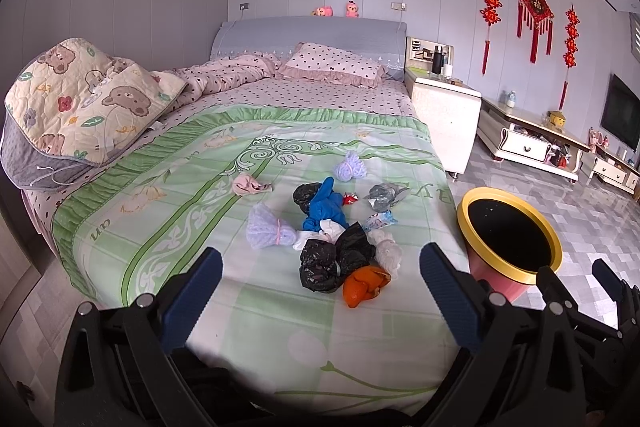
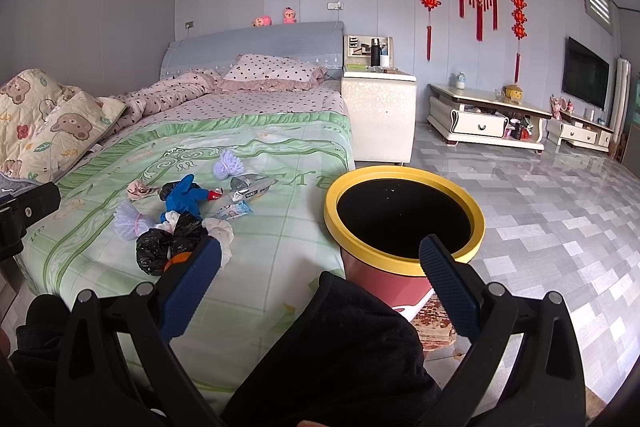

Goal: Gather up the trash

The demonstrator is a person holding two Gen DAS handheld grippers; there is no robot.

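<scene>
Several pieces of trash lie on the green bed sheet (image 1: 200, 187): black plastic bags (image 1: 320, 263), an orange peel (image 1: 362, 287), a blue glove (image 1: 324, 205), white tissues (image 1: 388, 247), lilac net pouches (image 1: 266, 231), silver wrappers (image 1: 384, 197). A pink bin with a yellow rim (image 1: 510, 233) stands on the floor right of the bed; it also shows in the right wrist view (image 2: 404, 215). My left gripper (image 1: 320, 291) is open and empty, just short of the trash pile. My right gripper (image 2: 320, 279) is open and empty, between the bed's edge and the bin.
A bear-print quilt (image 1: 80, 103) is heaped at the bed's left. A white nightstand (image 1: 444, 111) stands beyond the bin. A low TV cabinet (image 2: 488, 119) and a TV (image 2: 586, 73) line the far right wall. Grey tiled floor (image 2: 540, 227) lies right of the bin.
</scene>
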